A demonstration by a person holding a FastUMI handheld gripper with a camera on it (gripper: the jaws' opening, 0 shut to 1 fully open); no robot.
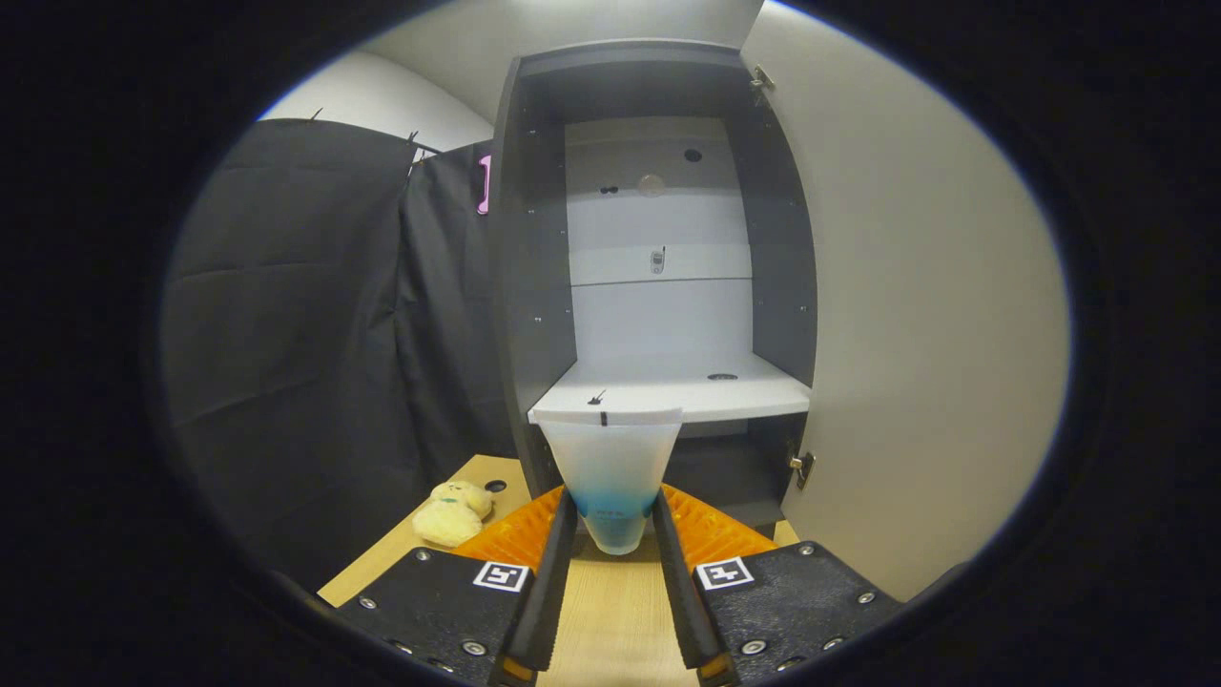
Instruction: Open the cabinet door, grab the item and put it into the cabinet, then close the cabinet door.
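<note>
A translucent plastic cup (610,468) with a blue tint near its bottom is held upright between my fingers, and my gripper (610,520) is shut on its lower part. The cup's rim sits level with the front edge of the white shelf (754,391) of the dark cabinet (534,239) straight ahead. The cabinet door (916,305) stands swung wide open to the right of the fingers, with hinges showing at its top and bottom. The compartment above the shelf has a pale back panel and nothing standing on the shelf.
A small yellow plush toy (452,512) lies on the wooden table (610,611) to the left of the fingers, beside the cabinet's base. Black cloth hangs behind it on the left. A lower dark compartment opens under the shelf.
</note>
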